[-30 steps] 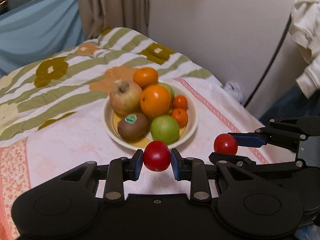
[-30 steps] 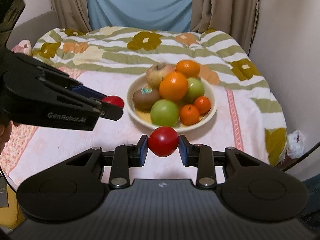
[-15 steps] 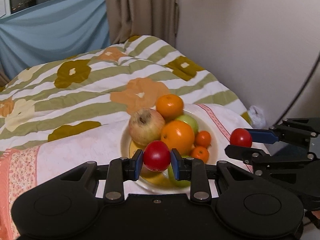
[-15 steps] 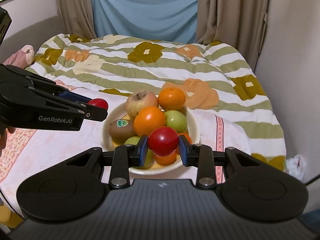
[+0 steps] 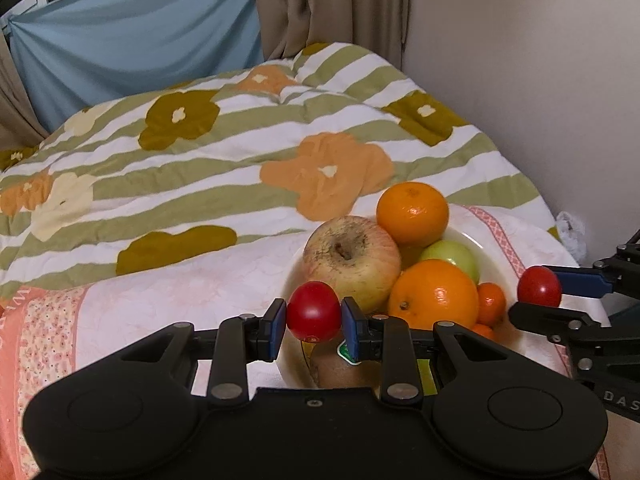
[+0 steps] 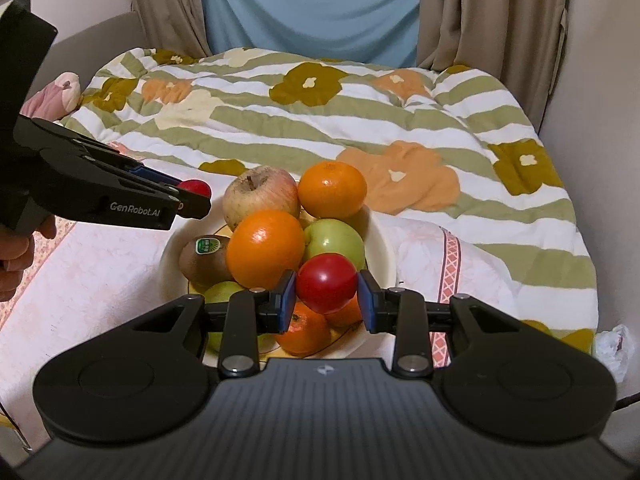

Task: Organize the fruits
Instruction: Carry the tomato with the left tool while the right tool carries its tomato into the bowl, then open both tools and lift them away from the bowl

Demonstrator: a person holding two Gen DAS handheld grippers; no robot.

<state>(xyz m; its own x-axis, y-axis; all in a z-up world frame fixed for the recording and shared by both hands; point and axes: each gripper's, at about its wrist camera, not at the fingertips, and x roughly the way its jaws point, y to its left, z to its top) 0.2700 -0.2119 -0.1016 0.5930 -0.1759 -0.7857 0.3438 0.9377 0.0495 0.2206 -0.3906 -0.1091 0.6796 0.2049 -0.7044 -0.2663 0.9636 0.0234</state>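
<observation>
A cream bowl (image 6: 382, 248) on the bed holds an apple (image 6: 260, 196), two oranges (image 6: 266, 248), green apples (image 6: 334, 240), a kiwi (image 6: 202, 258) and small tangerines (image 6: 306, 332). My left gripper (image 5: 314, 318) is shut on a red tomato (image 5: 314, 312), held above the bowl's left side near the apple (image 5: 352, 264). My right gripper (image 6: 326, 298) is shut on another red tomato (image 6: 326, 282), held above the bowl's near right part. Each gripper shows in the other view, the right one (image 5: 538, 292) and the left one (image 6: 192, 196).
The bowl (image 5: 486, 248) rests on a pink-white cloth (image 6: 92, 276) over a striped floral quilt (image 6: 360, 120). A wall (image 5: 520, 60) runs along the right edge of the bed. Curtains (image 6: 312, 8) hang behind. A crumpled white bag (image 6: 612, 348) lies at the bed's right side.
Both grippers have moved forward over the bowl, each still holding its tomato. The bowl now sits under and just beyond the fingertips.
</observation>
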